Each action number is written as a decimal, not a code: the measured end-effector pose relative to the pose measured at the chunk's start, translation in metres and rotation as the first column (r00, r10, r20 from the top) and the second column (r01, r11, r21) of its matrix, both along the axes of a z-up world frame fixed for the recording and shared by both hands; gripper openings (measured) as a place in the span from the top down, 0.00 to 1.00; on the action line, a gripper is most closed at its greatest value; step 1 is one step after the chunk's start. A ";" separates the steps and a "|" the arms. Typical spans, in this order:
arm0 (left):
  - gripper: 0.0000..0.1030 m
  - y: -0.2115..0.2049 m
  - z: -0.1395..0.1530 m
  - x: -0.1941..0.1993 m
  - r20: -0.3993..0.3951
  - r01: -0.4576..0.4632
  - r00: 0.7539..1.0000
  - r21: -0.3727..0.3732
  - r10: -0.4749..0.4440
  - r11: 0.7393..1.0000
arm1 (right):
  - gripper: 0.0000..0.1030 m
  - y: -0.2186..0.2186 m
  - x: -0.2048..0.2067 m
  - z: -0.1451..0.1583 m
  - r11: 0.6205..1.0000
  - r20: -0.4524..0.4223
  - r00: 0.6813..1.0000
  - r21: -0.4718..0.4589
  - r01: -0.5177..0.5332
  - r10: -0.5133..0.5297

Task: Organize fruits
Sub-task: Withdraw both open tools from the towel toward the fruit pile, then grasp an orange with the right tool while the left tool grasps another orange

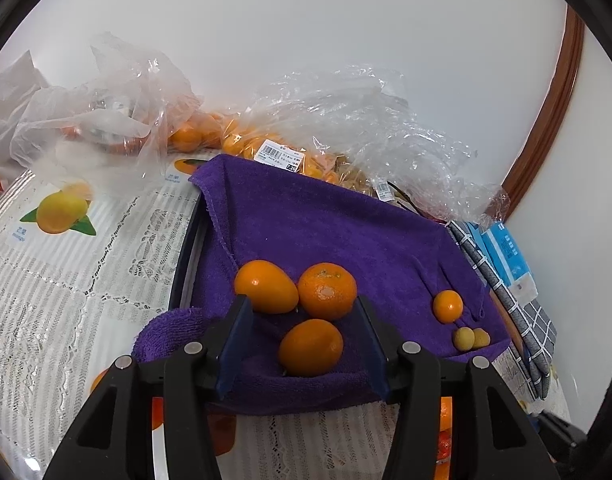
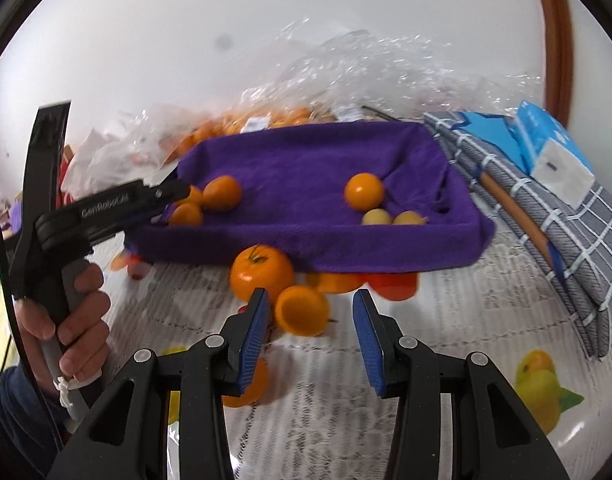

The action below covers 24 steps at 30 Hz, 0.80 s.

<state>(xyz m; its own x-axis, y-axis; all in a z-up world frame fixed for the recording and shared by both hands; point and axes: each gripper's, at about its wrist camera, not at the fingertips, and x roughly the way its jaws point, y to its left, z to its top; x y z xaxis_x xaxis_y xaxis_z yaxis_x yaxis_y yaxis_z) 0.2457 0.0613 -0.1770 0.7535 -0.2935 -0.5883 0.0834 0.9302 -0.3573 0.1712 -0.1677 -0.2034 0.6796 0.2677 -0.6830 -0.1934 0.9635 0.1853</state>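
A tray lined with a purple towel [image 1: 326, 232] [image 2: 306, 164] holds fruit. In the left wrist view three oranges sit at its near left: one [image 1: 310, 347] lies between the open fingers of my left gripper [image 1: 304, 344], not pinched, with two more [image 1: 266, 286] [image 1: 327, 290] just beyond. A small orange [image 1: 448, 306] and two small yellow fruits [image 1: 464, 338] lie at the right. My right gripper [image 2: 310, 332] is open over the table, with a loose orange [image 2: 302, 310] between its fingertips. A bigger orange with a stem [image 2: 261, 274] lies just beyond it, against the tray.
Clear plastic bags of oranges [image 1: 266, 144] lie behind the tray. A folded grey checked cloth [image 2: 546, 208] and a blue tissue pack [image 2: 550, 148] sit to the right. The lace tablecloth [image 1: 66, 300] has printed fruit pictures. The left gripper's handle and hand [image 2: 66, 240] show at left.
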 end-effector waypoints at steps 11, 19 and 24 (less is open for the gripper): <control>0.51 0.001 0.000 0.000 -0.003 0.004 1.000 0.001 -0.004 1.000 | 0.69 -0.022 0.015 -0.009 0.993 -0.075 0.996 0.097 0.061 -0.054; 0.51 -0.001 0.000 -0.001 0.000 0.008 1.000 0.006 -0.008 1.000 | 0.67 -0.035 0.001 -0.009 0.995 -0.047 0.995 -0.061 0.081 -0.084; 0.51 -0.003 0.006 -0.007 0.041 0.014 0.999 0.005 -0.015 1.000 | 0.67 -0.032 0.009 -0.017 0.991 -0.068 0.993 -0.101 0.087 -0.094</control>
